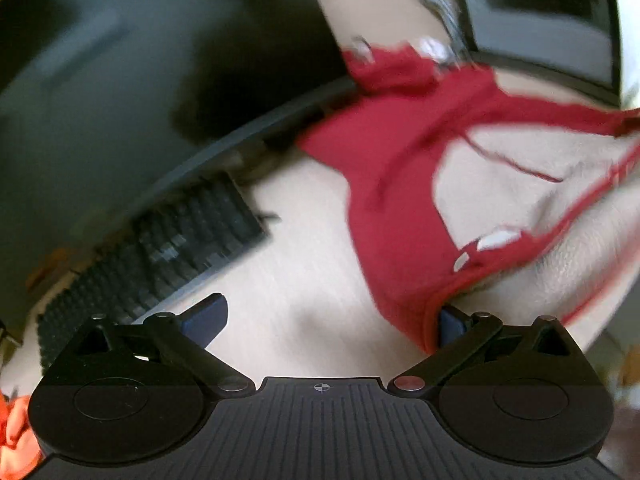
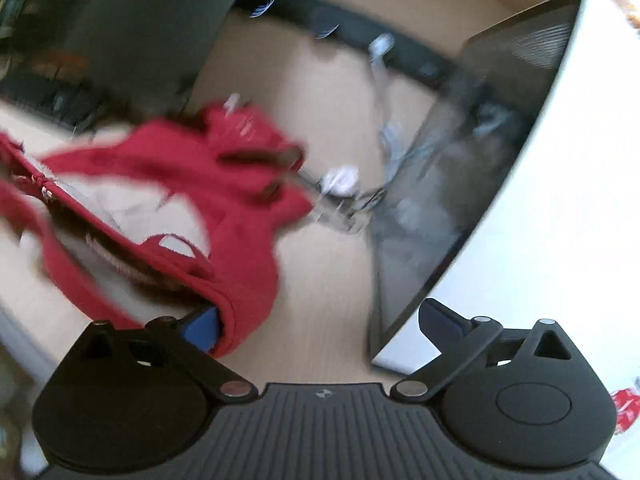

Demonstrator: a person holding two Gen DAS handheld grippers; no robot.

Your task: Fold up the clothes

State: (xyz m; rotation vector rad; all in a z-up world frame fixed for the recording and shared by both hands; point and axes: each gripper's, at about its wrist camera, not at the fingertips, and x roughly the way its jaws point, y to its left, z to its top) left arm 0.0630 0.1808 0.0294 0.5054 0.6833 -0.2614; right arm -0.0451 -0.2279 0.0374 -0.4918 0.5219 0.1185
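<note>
Both grippers spread wide, nothing clamped. Left gripper (image 1: 328,322): red hoodie (image 1: 392,184) hem brushes its right finger. Right gripper (image 2: 320,320): hoodie edge against its left finger. Hoodie lies spread on the light wood desk (image 1: 288,264). Farther: keyboard (image 1: 160,248), monitor (image 2: 460,184), cables (image 2: 380,128). Motion blur; far clutter unreadable.

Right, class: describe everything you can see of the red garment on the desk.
The red garment is a soft knit top with a pale fleecy lining, thin drawstrings and a white label. It lies spread open and rumpled on the light wooden desk, blurred in both views. Its hem lies against one finger of each open gripper, left and right; neither grips it.
</note>
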